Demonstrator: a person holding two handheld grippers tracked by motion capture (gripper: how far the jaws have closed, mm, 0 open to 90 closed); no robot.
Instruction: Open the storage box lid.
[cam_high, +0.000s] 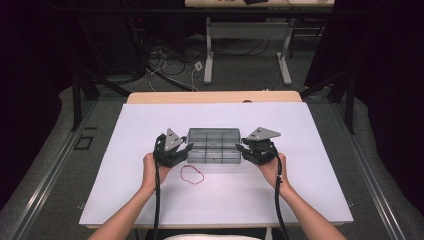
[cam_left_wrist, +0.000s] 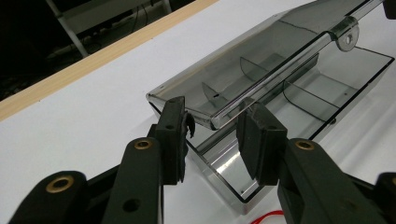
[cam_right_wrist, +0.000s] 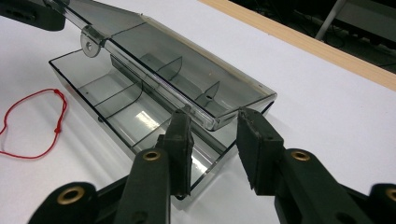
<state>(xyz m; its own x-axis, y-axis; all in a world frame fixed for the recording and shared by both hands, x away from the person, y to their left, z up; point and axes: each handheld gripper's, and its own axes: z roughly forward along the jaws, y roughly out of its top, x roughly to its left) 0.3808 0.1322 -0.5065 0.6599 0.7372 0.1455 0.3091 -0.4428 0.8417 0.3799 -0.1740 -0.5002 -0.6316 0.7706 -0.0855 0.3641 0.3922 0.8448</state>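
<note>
The left gripper (cam_high: 176, 151) and the right gripper (cam_high: 253, 150), jaws apart, each bracket one end of the half-raised lid (cam_left_wrist: 261, 60) of the single smoky compartment box (cam_high: 214, 145) at mid-table, apparently to swing it evenly, while one red string loop (cam_high: 192, 174) lies just in front.

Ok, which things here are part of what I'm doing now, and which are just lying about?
In the job:
- clear compartment box
- its hinged lid, partly raised
- left gripper, open at one end of the lid
- right gripper, open at the other end

Lying about:
- red string loop on the table
</note>
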